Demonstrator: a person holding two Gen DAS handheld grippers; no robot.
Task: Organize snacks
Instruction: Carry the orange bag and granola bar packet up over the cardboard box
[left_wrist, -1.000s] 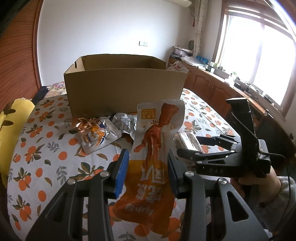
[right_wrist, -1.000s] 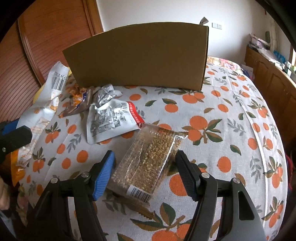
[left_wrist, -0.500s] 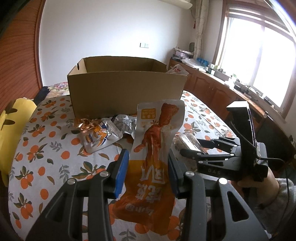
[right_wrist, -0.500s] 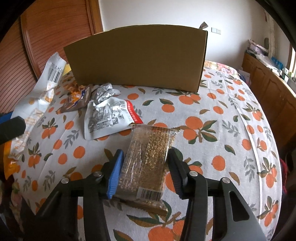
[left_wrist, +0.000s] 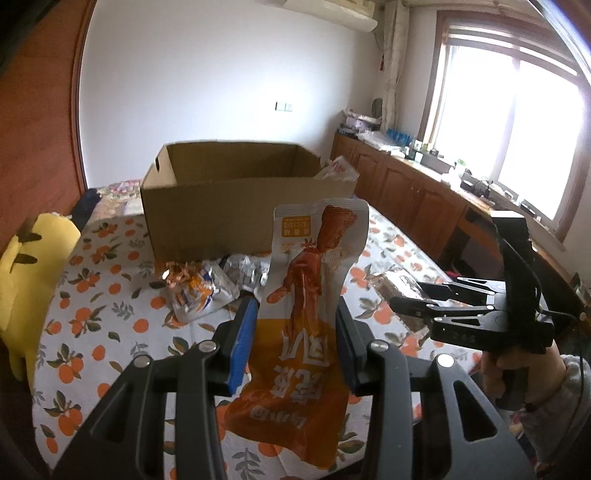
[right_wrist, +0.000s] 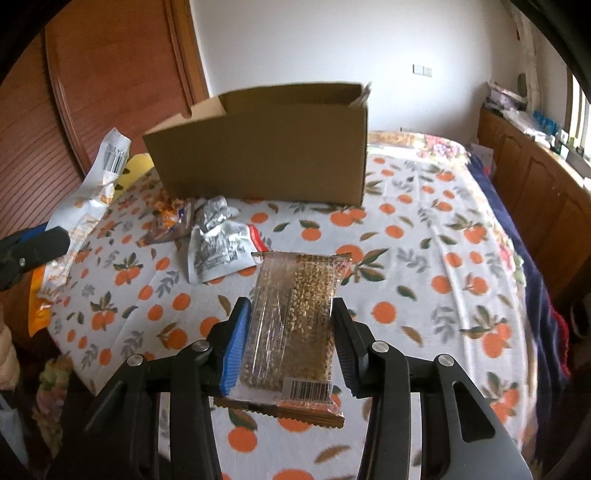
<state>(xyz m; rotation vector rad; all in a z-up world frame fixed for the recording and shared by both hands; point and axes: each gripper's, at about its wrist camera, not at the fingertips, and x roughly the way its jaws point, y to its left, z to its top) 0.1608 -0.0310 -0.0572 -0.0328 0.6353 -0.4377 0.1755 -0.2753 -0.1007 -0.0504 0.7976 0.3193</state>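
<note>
Orange-print tablecloth (right_wrist: 424, 229), seed bar (right_wrist: 295, 325) clamped in right gripper (right_wrist: 291, 343)

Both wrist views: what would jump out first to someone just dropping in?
The two held snacks: the left tongs grip an orange-and-white pouch standing upright, and the right tongs, whose jaws have just been closing, clamp a clear grain bar. Behind them an open cardboard box stands at the far end of the orange-print cloth, with loose wrappers scattered in front of it.
</note>
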